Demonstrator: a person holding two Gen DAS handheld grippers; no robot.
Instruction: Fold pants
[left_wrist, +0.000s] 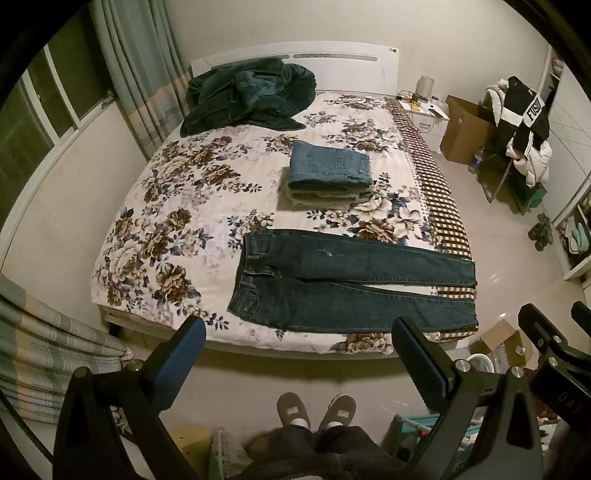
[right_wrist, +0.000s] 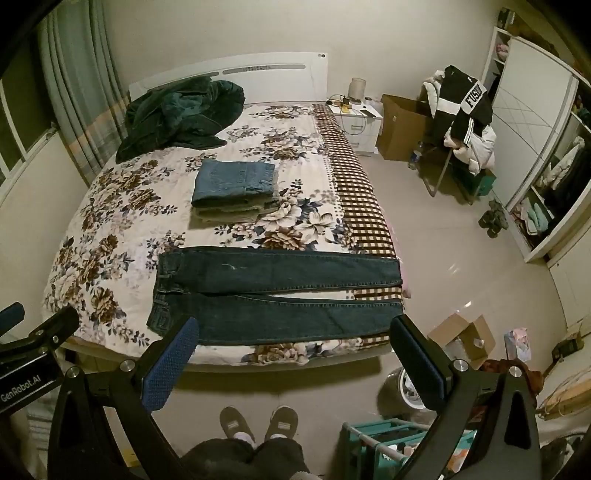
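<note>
Dark blue jeans (left_wrist: 332, 280) lie flat across the near end of the bed (left_wrist: 155, 206), waistband to the left, both legs stretched right to the bed's edge; they also show in the right wrist view (right_wrist: 280, 291). A stack of folded pants (left_wrist: 328, 177) with a lighter blue pair on top sits mid-bed, and it shows in the right wrist view too (right_wrist: 236, 188). My left gripper (left_wrist: 299, 332) is open and empty, held back above the floor before the bed's near edge. My right gripper (right_wrist: 295, 332) is open and empty, also short of the bed.
A dark green blanket (left_wrist: 247, 96) is heaped near the headboard. A nightstand (right_wrist: 360, 118), a cardboard box (right_wrist: 402, 125) and a chair piled with clothes (right_wrist: 461, 122) stand right of the bed. A small open box (right_wrist: 461, 339) and a teal rack (right_wrist: 388, 443) sit on the floor near my slippered feet (right_wrist: 258, 421).
</note>
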